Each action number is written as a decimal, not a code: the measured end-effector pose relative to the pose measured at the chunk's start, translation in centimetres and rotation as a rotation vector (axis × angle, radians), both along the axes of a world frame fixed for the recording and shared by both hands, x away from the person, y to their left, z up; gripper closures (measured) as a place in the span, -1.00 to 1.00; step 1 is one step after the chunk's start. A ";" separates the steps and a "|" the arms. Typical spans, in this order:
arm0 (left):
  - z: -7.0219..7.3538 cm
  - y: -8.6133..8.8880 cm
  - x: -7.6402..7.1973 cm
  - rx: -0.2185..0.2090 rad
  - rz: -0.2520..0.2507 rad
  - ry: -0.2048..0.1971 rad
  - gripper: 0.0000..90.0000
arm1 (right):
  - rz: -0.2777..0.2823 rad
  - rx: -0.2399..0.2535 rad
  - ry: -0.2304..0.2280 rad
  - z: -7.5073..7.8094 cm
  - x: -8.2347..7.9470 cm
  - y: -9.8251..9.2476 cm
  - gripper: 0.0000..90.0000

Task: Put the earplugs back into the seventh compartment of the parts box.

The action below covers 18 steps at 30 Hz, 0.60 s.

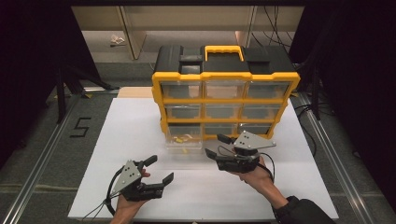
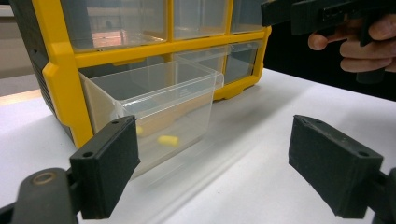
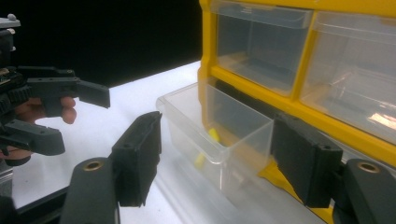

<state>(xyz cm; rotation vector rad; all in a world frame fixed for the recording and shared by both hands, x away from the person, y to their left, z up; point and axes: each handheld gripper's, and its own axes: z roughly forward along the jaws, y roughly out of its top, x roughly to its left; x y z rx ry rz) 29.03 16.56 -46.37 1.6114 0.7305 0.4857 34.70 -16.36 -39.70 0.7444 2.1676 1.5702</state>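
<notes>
Few yellow bits (image 2: 169,140) in pulled-out clear drawer (image 2: 173,100)

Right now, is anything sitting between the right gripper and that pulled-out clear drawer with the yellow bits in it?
Nothing visible. The right gripper is open just beside the pulled-out drawer, with bare white table around it; the left gripper hangs off nearer the person.

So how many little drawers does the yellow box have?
9, in three rows of three inside the yellow box. Eight are pushed in. The bottom left drawer is pulled out, with small yellow bits inside. The right hand-held gripper partly hides the bottom row.
</notes>
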 end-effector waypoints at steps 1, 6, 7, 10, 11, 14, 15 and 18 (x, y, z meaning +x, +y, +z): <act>0.0 0.0 0.0 0.000 0.000 0.000 -0.65 | -0.004 0.002 0.000 -0.1 0.0 -0.1 -0.24; 0.0 0.0 0.0 0.001 0.000 0.000 -0.65 | -0.017 0.013 -0.002 -0.4 -0.2 -0.6 -0.24; 0.0 0.0 0.0 0.001 0.000 0.000 -0.65 | -0.016 0.014 0.000 -0.4 -0.2 -0.7 -0.24; 0.0 0.0 0.0 0.002 -0.001 0.000 -0.65 | -0.022 0.022 -0.002 -0.5 -0.3 -1.0 -0.24; 0.0 0.0 0.0 0.002 -0.001 0.000 -0.65 | -0.022 0.022 -0.002 -0.5 -0.3 -1.0 -0.24; 0.0 0.0 0.0 0.002 -0.002 0.000 -0.65 | -0.024 0.026 -0.002 -0.7 -0.5 -1.2 -0.24; 0.0 0.0 0.0 0.002 -0.002 0.000 -0.65 | -0.025 0.026 -0.003 -0.8 -0.5 -1.3 -0.24; 0.0 0.0 0.0 0.002 -0.003 0.000 -0.65 | -0.025 0.026 -0.001 -0.9 -0.6 -1.4 -0.24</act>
